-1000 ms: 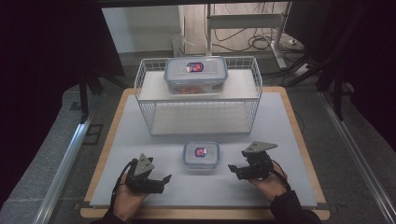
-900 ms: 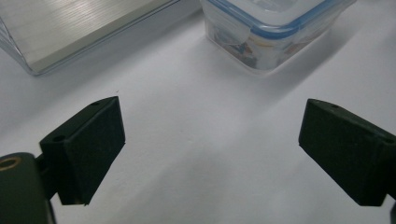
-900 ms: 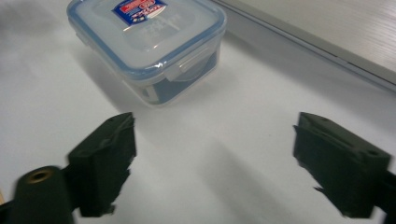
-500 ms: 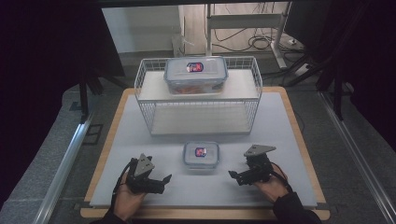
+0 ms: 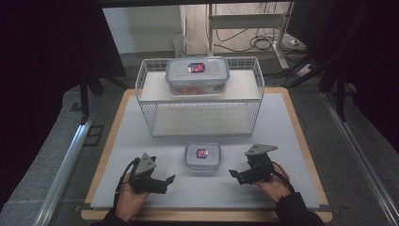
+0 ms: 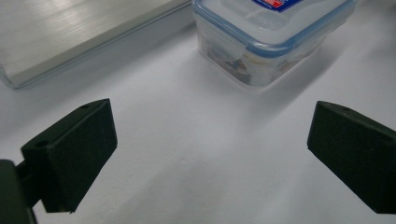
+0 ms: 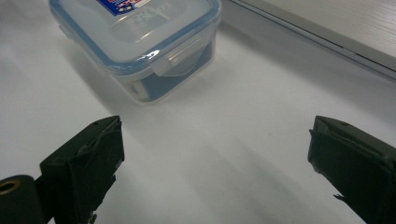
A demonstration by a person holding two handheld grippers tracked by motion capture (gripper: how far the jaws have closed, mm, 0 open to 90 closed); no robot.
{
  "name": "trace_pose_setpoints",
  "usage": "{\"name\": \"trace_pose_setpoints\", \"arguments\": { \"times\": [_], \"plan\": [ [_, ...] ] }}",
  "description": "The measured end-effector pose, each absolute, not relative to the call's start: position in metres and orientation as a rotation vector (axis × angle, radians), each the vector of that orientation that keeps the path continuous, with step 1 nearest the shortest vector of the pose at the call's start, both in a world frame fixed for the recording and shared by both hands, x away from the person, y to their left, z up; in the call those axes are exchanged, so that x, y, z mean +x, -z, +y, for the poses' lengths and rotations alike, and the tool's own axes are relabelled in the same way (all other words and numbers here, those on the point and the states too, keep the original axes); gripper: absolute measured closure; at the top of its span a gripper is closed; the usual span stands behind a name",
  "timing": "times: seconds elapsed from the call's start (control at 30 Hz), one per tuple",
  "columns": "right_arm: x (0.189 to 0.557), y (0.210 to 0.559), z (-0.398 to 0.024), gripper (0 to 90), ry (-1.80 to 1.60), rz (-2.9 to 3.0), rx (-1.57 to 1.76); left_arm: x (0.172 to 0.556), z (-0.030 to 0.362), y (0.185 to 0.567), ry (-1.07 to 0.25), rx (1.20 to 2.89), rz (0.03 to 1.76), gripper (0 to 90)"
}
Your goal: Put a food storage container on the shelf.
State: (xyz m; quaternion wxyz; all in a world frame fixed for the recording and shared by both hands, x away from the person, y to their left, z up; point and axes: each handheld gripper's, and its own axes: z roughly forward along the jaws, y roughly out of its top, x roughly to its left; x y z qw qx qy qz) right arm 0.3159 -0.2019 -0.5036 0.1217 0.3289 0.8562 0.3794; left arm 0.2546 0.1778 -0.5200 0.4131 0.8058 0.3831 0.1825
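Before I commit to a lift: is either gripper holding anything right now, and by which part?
Nothing is held. The left gripper and right gripper stand open either side of the small clear blue-rimmed plastic box, not touching it.

Your table is a white top with a wooden rim. A wire rack stands on it toward the far edge, centred. A small lidded box lies on the top in front of the rack, near the middle, toward your near edge.
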Motion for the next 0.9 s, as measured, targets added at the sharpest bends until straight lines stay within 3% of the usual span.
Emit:
{"name": "trace_pose_setpoints", "arguments": {
  "times": [0.3,0.47,0.7,0.9],
  "plan": [
    [0.323,0.496,-0.196,1.9,-1.129,2.535,0.991,0.270,0.166,0.506,-0.424,2.058,0.953,1.2],
    [0.326,0.490,-0.187,4.2,-1.098,2.550,0.965,0.289,0.165,0.502,-0.308,2.009,0.966,0.9],
    [0.335,0.487,-0.173,15.0,-1.127,2.566,0.977,0.317,0.151,0.502,-0.176,1.999,0.940,6.7],
    [0.350,0.492,-0.155,15.1,-1.160,2.612,1.001,0.335,0.132,0.508,-0.083,2.027,0.913,7.7]
  ]
}}
